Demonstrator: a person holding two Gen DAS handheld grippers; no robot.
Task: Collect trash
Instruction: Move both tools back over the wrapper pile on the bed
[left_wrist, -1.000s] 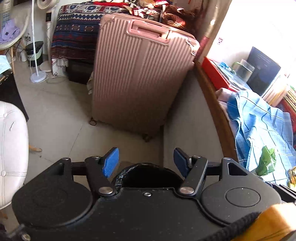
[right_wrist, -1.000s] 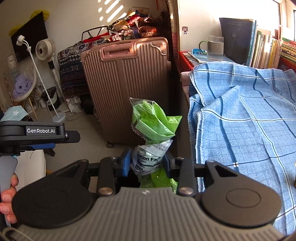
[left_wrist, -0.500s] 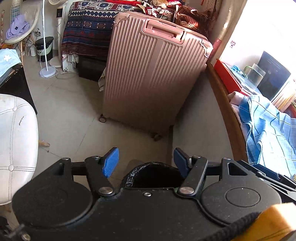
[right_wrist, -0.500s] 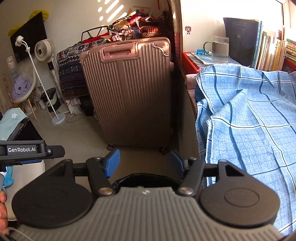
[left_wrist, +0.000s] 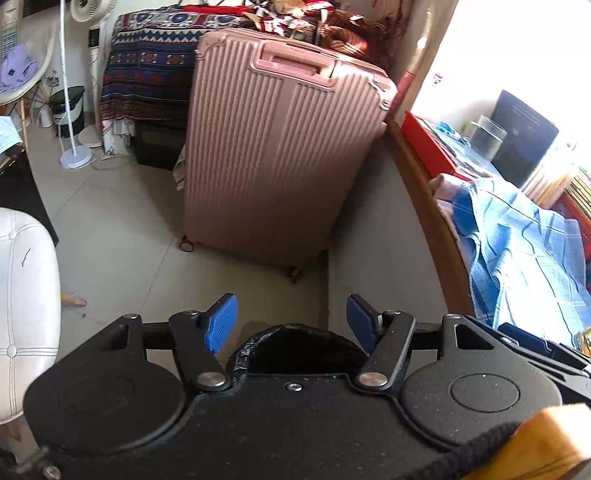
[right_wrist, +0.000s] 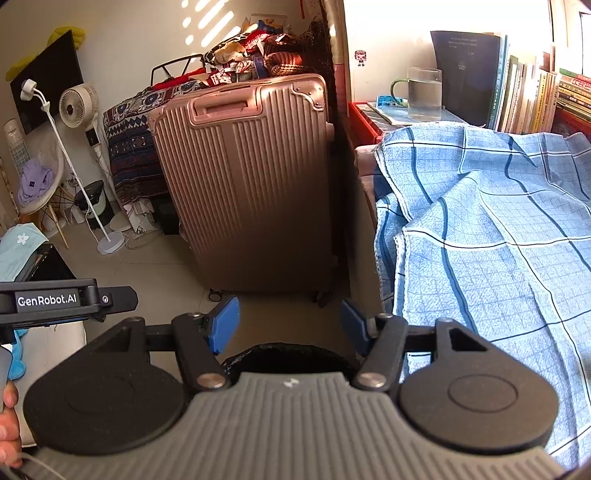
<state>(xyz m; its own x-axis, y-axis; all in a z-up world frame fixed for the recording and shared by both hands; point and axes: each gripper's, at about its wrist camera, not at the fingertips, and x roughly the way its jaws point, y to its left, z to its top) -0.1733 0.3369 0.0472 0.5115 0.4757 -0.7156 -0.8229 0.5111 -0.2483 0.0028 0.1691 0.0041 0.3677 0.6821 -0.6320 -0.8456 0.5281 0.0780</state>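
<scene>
A bin lined with a black bag (left_wrist: 291, 345) stands on the floor just below both grippers; its dark mouth (right_wrist: 288, 356) shows under the jaws in each wrist view. My left gripper (left_wrist: 291, 321) hangs over it, open, with nothing between its blue pads. My right gripper (right_wrist: 290, 323) is also open and empty above the same bin. No wrapper is visible in either view; the inside of the bin is too dark to read. The left gripper's body (right_wrist: 55, 299) shows at the left edge of the right wrist view, with a hand (right_wrist: 7, 424) below it.
A pink ribbed suitcase (left_wrist: 280, 147) stands upright on the tiled floor just beyond the bin. A blue checked cloth (right_wrist: 487, 236) covers the bed on the right, with books and a glass mug (right_wrist: 424, 92) behind. A white padded seat (left_wrist: 26, 314) is at the left, a standing fan (right_wrist: 79, 103) farther back.
The right gripper held green and white wrappers a second ago; its jaws have opened and the wrappers are gone from view. The left view has shifted slightly, showing less of the bed.
</scene>
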